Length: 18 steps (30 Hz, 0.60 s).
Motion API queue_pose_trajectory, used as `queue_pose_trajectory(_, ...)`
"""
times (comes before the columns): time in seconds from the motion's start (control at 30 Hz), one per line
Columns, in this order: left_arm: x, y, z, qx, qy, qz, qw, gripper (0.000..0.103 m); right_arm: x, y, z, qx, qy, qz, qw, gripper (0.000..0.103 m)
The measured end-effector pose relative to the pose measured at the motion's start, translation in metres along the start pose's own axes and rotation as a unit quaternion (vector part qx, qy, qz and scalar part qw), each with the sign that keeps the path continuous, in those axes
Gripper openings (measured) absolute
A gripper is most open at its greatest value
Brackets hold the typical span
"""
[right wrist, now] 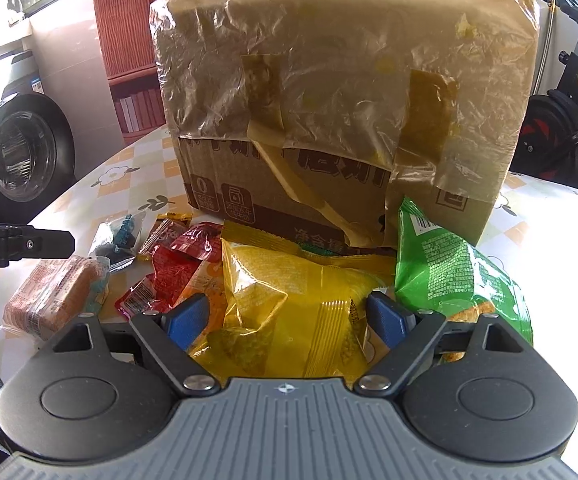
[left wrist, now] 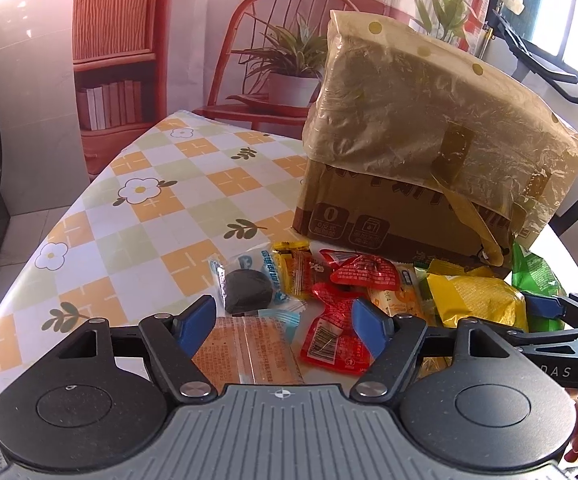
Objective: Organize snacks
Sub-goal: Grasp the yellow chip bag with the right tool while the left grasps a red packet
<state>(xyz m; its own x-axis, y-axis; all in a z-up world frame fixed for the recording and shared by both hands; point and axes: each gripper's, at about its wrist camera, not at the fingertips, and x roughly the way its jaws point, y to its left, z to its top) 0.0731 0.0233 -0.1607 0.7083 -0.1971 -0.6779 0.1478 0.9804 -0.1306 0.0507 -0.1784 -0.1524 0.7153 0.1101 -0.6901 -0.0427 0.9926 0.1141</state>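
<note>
The snacks lie in a heap on the checked tablecloth (left wrist: 149, 200), just in front of the cardboard box (right wrist: 289, 200) wrapped in plastic. The yellow bag (right wrist: 289, 300) sits between the spread fingers of the right gripper (right wrist: 287, 318). The left gripper (left wrist: 279, 326) is also spread, over the orange biscuit pack (left wrist: 245, 354) and the red packet (left wrist: 335, 340), and pinches nothing.

One box (right wrist: 289, 196), two chip bags (right wrist: 289, 300), two red packets (left wrist: 335, 340)
</note>
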Motion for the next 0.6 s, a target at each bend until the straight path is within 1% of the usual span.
queue_pose_trajectory(0.03, 0.0, 0.001, 0.0, -0.001, 0.0, -0.001, 1.0, 0.076, 0.0, 0.0, -0.001, 0.006, 0.004, 0.009, 1.0, 0.085)
queue_pose_trajectory(0.1, 0.001, 0.002, -0.001, -0.003, 0.002, -0.001, 1.0, 0.074, 0.0, 0.002, -0.002, 0.011, 0.014, 0.02, 1.0, 0.084)
queue_pose_trajectory(0.23, 0.001, 0.002, -0.001, -0.001, 0.004, -0.004, 1.0, 0.074, 0.003, -0.004, -0.002, 0.032, 0.015, 0.021, 0.999, 0.083)
queue_pose_trajectory(0.27, 0.001, 0.001, -0.001, 0.0, 0.004, -0.005, 1.0, 0.074, 0.005, -0.008, 0.0, 0.045, 0.018, 0.019, 0.999, 0.084)
queue_pose_trajectory(0.33, 0.002, 0.002, -0.002, 0.0, 0.004, -0.006, 1.0, 0.074, 0.009, -0.016, 0.003, 0.072, 0.021, 0.012, 0.997, 0.089)
queue_pose_trajectory(0.37, 0.003, 0.001, -0.002, 0.001, 0.005, -0.006, 1.0, 0.074, 0.011, -0.02, 0.003, 0.084, 0.023, 0.011, 0.996, 0.09)
queue_pose_trajectory(0.47, 0.006, -0.001, -0.001, 0.013, 0.004, -0.004, 0.9999, 0.073, 0.02, -0.027, 0.003, 0.113, 0.033, 0.013, 0.993, 0.086)
queue_pose_trajectory(0.53, 0.011, -0.004, -0.001, 0.025, 0.005, -0.004, 0.9997, 0.069, 0.021, -0.029, 0.003, 0.123, 0.025, 0.019, 0.992, 0.08)
queue_pose_trajectory(0.6, 0.017, -0.008, 0.0, 0.04, 0.008, -0.012, 0.9991, 0.066, 0.017, -0.028, 0.003, 0.116, 0.016, 0.021, 0.993, 0.075)
